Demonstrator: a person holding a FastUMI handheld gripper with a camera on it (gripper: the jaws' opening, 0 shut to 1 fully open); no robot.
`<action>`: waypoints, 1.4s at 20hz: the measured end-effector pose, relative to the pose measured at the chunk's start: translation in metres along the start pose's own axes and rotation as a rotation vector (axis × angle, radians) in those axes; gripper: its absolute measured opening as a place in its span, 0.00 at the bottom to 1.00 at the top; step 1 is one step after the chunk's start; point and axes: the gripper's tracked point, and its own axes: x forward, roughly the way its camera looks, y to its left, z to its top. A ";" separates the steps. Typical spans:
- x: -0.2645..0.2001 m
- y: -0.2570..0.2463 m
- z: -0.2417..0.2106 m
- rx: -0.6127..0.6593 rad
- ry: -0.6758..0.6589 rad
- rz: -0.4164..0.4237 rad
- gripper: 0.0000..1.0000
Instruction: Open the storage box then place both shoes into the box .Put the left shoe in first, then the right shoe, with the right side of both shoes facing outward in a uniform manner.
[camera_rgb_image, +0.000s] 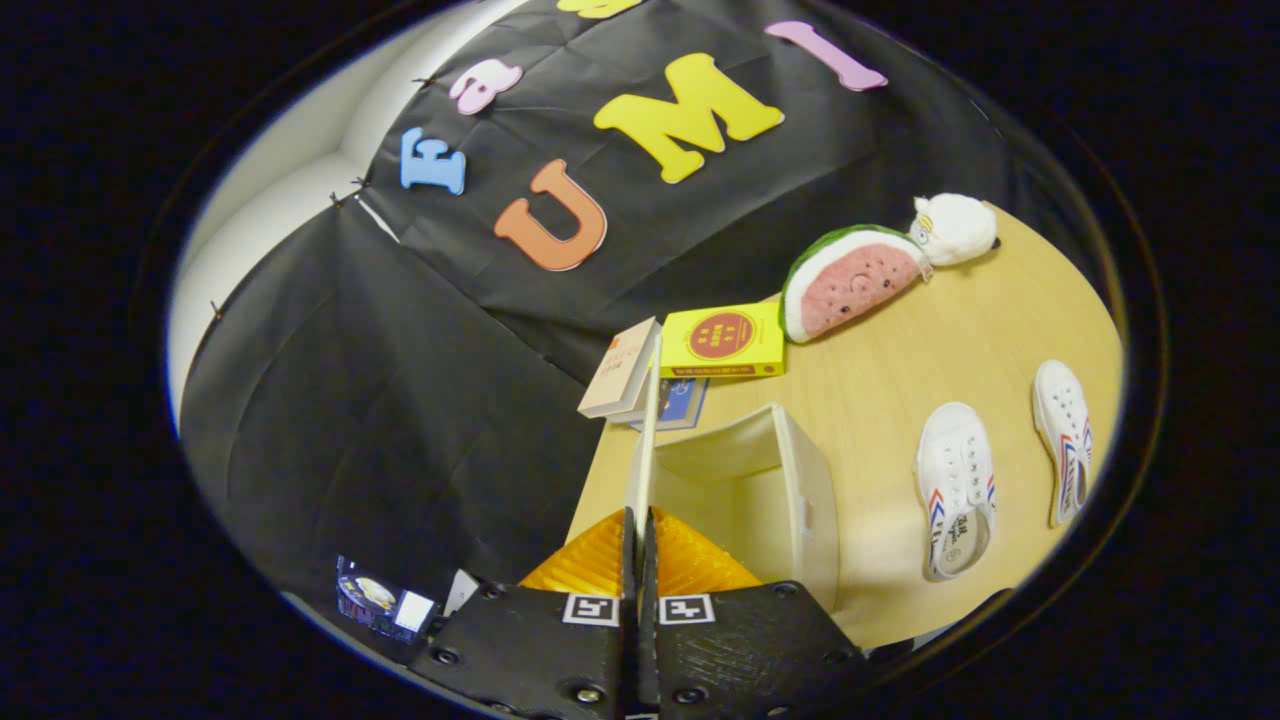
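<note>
Two fingers of my tongs (638, 520) are squeezed together on the thin edge of the storage box lid (648, 430), only a sliver of gap left. Lid stands upright, edge-on to me, its long axis running away from the fingertips toward the books.

One storage box (800, 490), cream, sits just right of the lid on the tabletop (900, 340), open, inside bare as far as I can see, mouth facing away from me toward the books.

Two white shoes with red and blue side stripes lie right of the box, apart from it and from each other. Nearer shoe (955, 490): sole down, long axis roughly parallel to the box side, heel opening toward me, toe away. Farther-right shoe (1065, 440): tipped onto its side, same rough long axis, toe away.

Three books beyond the lid: one pale one (622, 368) leaning, one yellow one (722, 340) flat, one blue one (685, 400) under them, mostly hidden.

Two plush toys farther back: one watermelon slice (850, 280), one white fluffy one (955, 228) touching its far end.
</note>
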 end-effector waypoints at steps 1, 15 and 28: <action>0.003 0.019 0.001 -0.031 -0.005 0.011 0.00; 0.083 0.167 -0.044 -0.327 0.036 0.099 0.22; 0.048 0.110 0.001 -0.489 -0.165 -0.103 0.87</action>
